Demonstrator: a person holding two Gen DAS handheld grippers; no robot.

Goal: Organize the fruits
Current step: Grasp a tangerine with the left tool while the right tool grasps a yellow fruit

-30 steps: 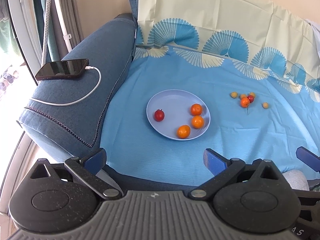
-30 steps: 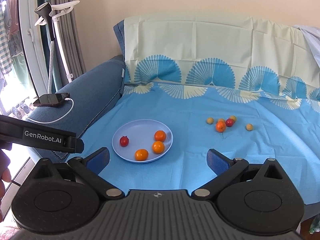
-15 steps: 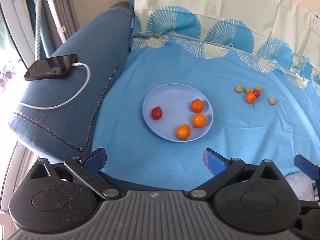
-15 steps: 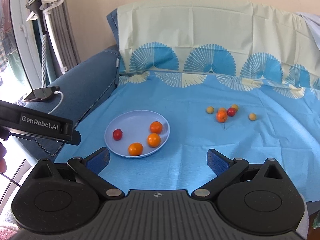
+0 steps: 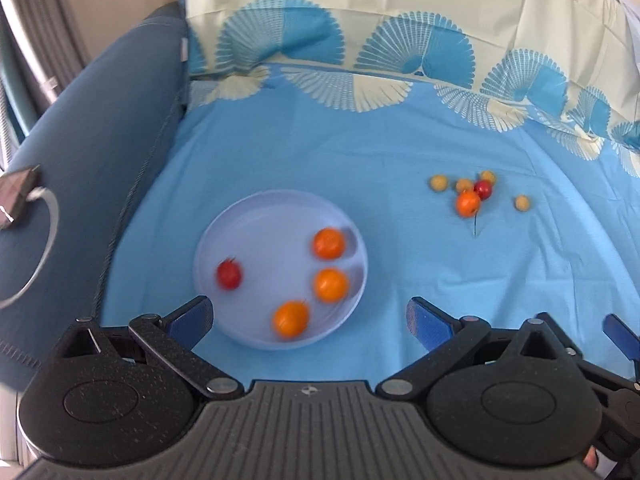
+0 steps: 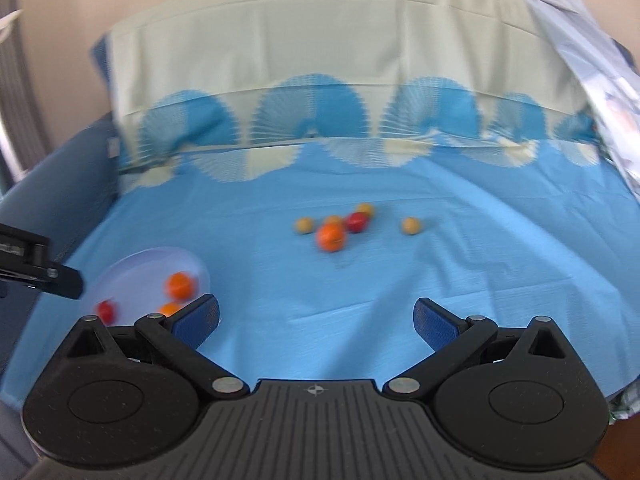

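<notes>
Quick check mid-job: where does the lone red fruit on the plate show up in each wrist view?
Left wrist: red fruit sits on the left part of the light plate, left of centre.
Right wrist: red fruit is at lower left, blurred, just above the hand-held gripper's body.
Shared landmark: the loose cluster around the big orange fruit on the blue cloth.
</notes>
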